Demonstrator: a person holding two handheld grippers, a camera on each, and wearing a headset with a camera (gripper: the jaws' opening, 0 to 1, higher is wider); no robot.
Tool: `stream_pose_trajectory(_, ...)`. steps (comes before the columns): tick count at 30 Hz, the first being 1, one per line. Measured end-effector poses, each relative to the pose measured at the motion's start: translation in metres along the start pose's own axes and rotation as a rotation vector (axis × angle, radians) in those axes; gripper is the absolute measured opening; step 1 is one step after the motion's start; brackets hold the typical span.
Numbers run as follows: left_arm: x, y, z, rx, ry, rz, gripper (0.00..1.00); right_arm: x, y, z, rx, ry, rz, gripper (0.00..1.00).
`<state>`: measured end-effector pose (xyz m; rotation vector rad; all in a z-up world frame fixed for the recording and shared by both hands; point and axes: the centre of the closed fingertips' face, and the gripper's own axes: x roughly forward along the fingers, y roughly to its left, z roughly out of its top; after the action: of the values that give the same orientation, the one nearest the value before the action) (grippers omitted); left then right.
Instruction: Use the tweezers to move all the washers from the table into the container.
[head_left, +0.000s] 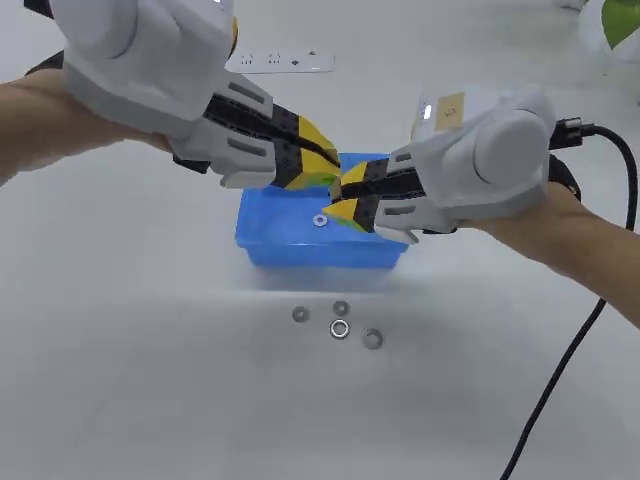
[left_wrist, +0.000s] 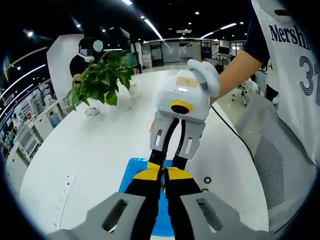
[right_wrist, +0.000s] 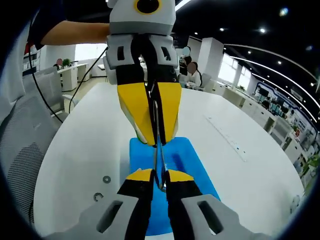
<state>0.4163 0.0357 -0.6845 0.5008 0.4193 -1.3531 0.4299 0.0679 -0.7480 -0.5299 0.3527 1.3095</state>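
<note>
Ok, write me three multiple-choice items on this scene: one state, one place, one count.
1. The tweezers are: A) flat on the table B) gripped by the left gripper and right gripper C) dropped in the container
2. The washers outside the container lie: A) on the table beside it B) on a gripper C) across the tweezers
3. Washers on the table: A) one B) four C) seven
Answers: 1 B, both grippers close on them; 2 A, they lie by its front wall; 3 B, the head view shows four.

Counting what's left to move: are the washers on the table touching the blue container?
Apart. Head view shows bare white table between the four washers and the container, at its front wall.
</note>
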Motion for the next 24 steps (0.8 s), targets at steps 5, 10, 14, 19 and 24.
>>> stream_pose_trajectory(5, 0.01, 0.006, -0.012, -0.038, -0.007, -0.005, 0.06, 0.008, -0.001, -0.013, 0.036, 0.014, 0.016, 0.1)
stream_pose_trajectory(10, 0.017, 0.012, -0.025, -0.07, 0.001, -0.01, 0.06, 0.014, 0.002, -0.02, 0.047, 0.03, 0.032, 0.1)
stream_pose_trajectory(14, 0.017, 0.013, -0.028, -0.084, 0.0, -0.002, 0.07, 0.016, 0.003, -0.021, 0.055, 0.032, 0.037, 0.1)
stream_pose_trajectory(19, 0.018, 0.01, -0.027, -0.092, 0.007, -0.001, 0.07, 0.018, 0.003, -0.022, 0.069, 0.043, 0.044, 0.1)
stream_pose_trajectory(24, 0.018, 0.012, -0.026, -0.129, -0.013, 0.007, 0.07, 0.02, 0.002, -0.024, 0.086, 0.051, 0.041, 0.11)
